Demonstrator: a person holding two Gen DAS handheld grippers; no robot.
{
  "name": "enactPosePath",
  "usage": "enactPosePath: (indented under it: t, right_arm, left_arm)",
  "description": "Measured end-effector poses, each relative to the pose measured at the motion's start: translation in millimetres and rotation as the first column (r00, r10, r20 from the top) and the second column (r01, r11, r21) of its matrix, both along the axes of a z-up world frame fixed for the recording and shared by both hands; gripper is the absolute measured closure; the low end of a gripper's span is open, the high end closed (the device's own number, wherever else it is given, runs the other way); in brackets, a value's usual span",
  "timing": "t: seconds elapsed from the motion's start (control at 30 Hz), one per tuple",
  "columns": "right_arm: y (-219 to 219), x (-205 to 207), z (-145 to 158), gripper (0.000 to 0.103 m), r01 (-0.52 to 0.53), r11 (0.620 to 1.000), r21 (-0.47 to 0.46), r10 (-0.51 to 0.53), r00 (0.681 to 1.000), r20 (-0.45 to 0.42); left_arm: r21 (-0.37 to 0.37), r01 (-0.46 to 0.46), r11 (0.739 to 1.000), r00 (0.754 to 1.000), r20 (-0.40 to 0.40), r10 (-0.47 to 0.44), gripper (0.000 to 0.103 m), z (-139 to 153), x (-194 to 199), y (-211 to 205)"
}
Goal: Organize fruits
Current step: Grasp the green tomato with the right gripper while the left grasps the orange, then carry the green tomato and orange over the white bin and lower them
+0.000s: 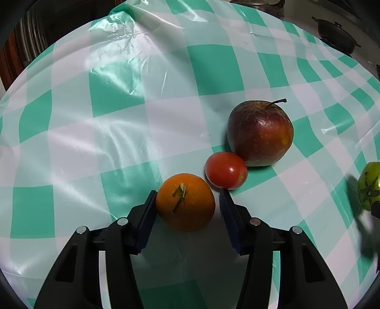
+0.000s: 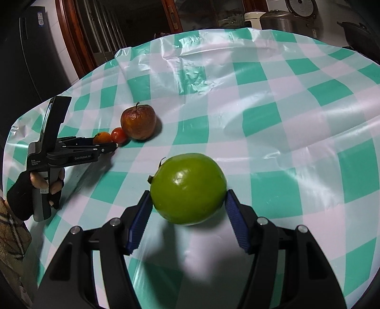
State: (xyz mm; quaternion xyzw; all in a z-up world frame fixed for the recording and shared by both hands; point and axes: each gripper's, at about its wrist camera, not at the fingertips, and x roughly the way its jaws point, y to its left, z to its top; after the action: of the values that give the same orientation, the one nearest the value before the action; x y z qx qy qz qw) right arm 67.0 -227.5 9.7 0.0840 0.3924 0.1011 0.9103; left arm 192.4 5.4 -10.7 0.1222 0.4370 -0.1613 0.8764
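On the green-and-white checked tablecloth [image 1: 95,118] lie a dark red apple [image 1: 260,133], a small red tomato [image 1: 225,170] touching it, and an orange [image 1: 185,202] in a row. My left gripper [image 1: 187,202] is around the orange; the left pad touches it, a small gap shows at the right pad. The row also shows in the right wrist view: apple [image 2: 138,121], tomato [image 2: 119,135], orange [image 2: 102,137], left gripper [image 2: 111,148]. My right gripper [image 2: 188,197] is shut on a green fruit [image 2: 187,189], held above the cloth; it shows at the left view's edge [image 1: 370,185].
The table's far edge runs along the back, with a rice cooker [image 2: 277,21] and a dark pot [image 1: 334,33] beyond it. A dark cabinet with wooden frame [image 2: 71,35] stands at the back left. Creased cloth [image 2: 192,76] lies at the far middle.
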Motion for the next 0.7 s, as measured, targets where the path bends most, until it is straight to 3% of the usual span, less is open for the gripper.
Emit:
enactPosePath:
  t: [0.2,0.3,0.37,0.53,0.7]
  right_arm:
    - [1,-1,0,0.040,0.001,1.000,0.001,-0.001,1.000,0.002]
    - [1,-1,0,0.040,0.000,1.000,0.002,0.000,1.000,0.000]
    - [1,-1,0,0.040,0.001,1.000,0.002,-0.001,1.000,0.001]
    - [0,0,1,0.040,0.001,1.000,0.002,-0.001,1.000,0.003]
    - [1,-2,1,0.040,0.000,1.000,-0.001,0.000,1.000,0.009]
  left_arm:
    - [-0.010,0.023,1.000,1.000,-0.003,-0.023,0.052,-2,8,1]
    - [-0.010,0.037,0.999,0.999,-0.010,-0.037,0.060,1,11,6]
    - [0.002,0.036,0.999,0.999,0.002,-0.036,0.061,2,6,6]
    - [-0.001,-0.006,1.000,0.999,0.046,0.007,0.061,5,-11,5]
    - [-0.060,-0.087,0.994,0.992,0.090,0.092,0.061,25,-50,25]
